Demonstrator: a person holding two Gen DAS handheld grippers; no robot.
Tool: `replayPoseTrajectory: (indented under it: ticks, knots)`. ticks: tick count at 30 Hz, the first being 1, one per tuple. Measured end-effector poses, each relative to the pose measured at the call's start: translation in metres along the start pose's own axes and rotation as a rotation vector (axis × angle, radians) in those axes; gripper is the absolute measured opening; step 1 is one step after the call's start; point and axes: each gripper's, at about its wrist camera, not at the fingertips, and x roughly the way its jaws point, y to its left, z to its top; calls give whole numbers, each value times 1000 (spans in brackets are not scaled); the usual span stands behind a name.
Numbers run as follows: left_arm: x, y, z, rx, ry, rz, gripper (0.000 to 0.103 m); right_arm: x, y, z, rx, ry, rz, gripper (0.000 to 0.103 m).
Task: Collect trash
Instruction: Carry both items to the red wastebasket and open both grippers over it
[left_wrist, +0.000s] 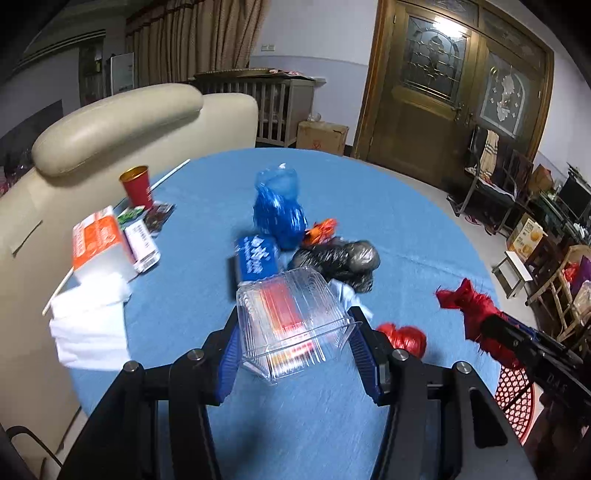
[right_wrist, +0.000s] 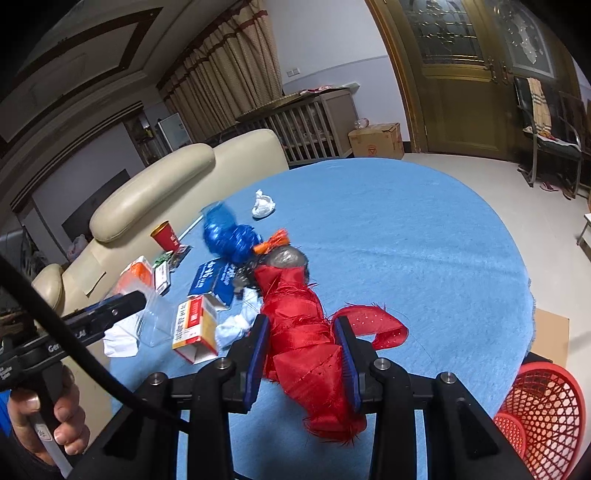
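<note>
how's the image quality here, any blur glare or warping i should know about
Left wrist view: heavy fisheye bending of the door and table edge, a bright light glare on the door glass, and motion blur on the clear plastic box and blue bag. Right wrist view: the same warping and dark corners; the red ribbon is fairly sharp, the blue bag smeared.

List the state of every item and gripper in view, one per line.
left gripper: shut on clear plastic box
clear plastic box: held, tilted
right gripper: shut on red ribbon
red ribbon: bunched, held
red cup: upright
orange carton: lying, end flap open
red basket: beside table edge
</note>
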Motion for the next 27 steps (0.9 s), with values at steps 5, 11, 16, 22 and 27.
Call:
replayPoseTrajectory:
  ticks: [5,11,16,22,27]
  knots:
    - [-13,-3,-18,23,7,-35,56,-14,3,-19,15,3,-10,38]
    - [-24,-51,-25,132,3,-165,56,-55,-22,-46,85,-22,-81,38]
    - [-30,-120,-30,256,10,-313,56,-101,-63,-63,170,-77,-191,38]
    - [-32,-204,-45,408,37,-456,56,-139,-128,-93,276,-74,-321,38]
    - [-22,-254,-59,497,89,-517,56,-146,-174,-119,364,-37,-376,39]
